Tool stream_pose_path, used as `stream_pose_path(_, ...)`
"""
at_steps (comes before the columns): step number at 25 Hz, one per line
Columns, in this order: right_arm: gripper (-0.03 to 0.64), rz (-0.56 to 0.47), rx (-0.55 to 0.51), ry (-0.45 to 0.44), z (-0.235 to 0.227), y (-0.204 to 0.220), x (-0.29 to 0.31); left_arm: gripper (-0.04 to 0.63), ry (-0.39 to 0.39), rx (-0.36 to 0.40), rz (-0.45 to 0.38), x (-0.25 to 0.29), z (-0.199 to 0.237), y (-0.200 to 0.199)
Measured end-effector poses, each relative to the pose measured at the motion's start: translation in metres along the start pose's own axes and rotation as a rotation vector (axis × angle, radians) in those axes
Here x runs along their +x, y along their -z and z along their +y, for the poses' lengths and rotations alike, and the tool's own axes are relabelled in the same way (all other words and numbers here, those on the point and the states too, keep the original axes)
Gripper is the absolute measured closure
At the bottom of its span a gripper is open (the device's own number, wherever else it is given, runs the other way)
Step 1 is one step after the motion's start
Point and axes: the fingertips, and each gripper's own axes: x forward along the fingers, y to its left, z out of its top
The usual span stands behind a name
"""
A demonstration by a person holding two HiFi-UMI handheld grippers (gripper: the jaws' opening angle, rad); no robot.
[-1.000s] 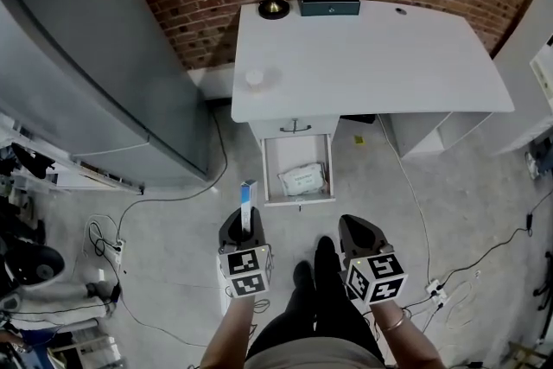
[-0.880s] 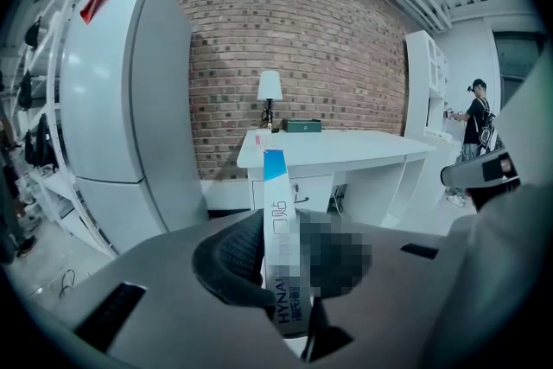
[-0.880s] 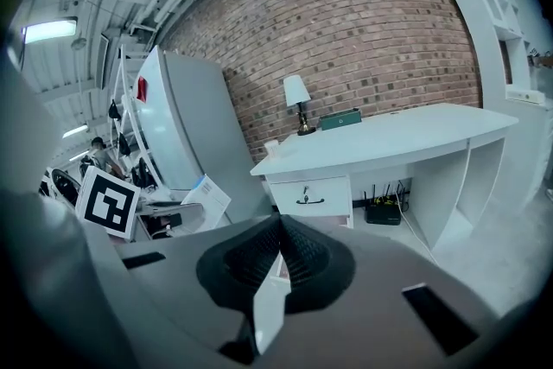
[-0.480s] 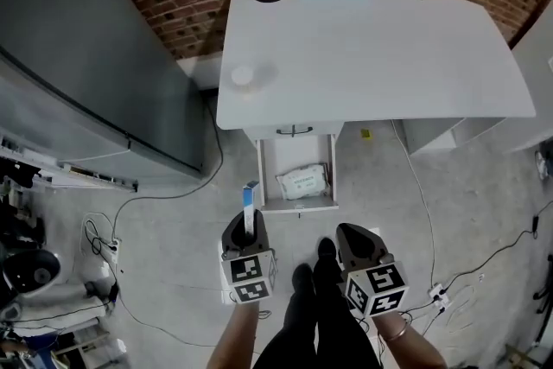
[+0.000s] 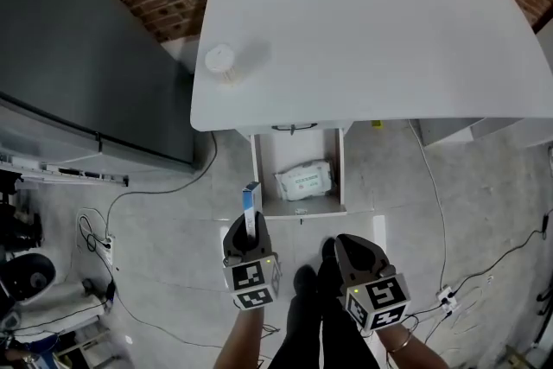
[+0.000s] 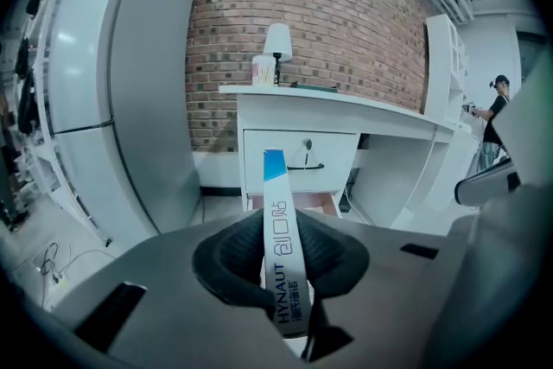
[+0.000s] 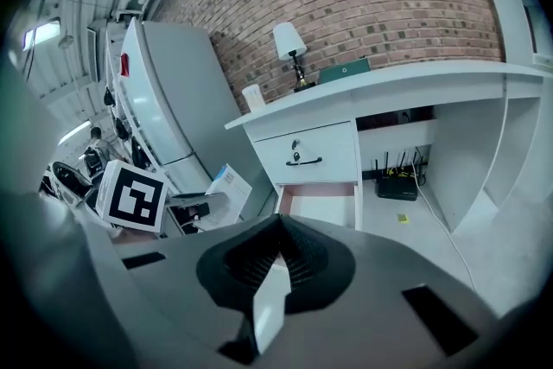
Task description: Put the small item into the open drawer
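Looking down in the head view, the left tool (image 5: 249, 229) pinches a slim box (image 5: 251, 201) with a blue top end and holds it upright over the floor, just short of the front left corner of the open drawer (image 5: 302, 209) and not yet above it. That drawer is pulled out from under the white counter (image 5: 371, 30), and 1 white packet (image 5: 304, 180) already lies inside, with bare room around it. The right tool (image 5: 352, 244) hangs beside the left one, nearer the person's feet, with nothing showing in it. In the left gripper view, the 2 dark pads of the left tool (image 6: 282, 272) press on the lower part of the box (image 6: 275, 186) from either side. The box's blue tip rises in front of a closed upper drawer (image 6: 337, 153), and the open drawer (image 6: 321, 203) shows low behind it, well apart. In the right gripper view, the right tool (image 7: 275, 248) has its jaws pressed together on nothing, and the open drawer (image 7: 324, 205) lies ahead on the floor side of the counter (image 7: 389, 86). By my reading, 2 parts are done: the drawer stands open and the box is in a firm grip. What looks left is to carry the box forward over the drawer, lower it beside the packet and let go.
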Motion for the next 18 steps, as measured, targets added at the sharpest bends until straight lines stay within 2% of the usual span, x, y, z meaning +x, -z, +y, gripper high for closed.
stream_pose_path(9, 0.611, 0.035, 0.025, -0.021, -0.024, 0.043, 0.047, 0.515, -0.015, 0.0, 0.029, 0.048, 0.004, 0.048)
stream_pose_path(18, 0.611, 0.001, 0.038, -0.006, -0.04, 0.055, 0.073, 0.517, -0.019, -0.006, 0.021, 0.083, 0.005, 0.067)
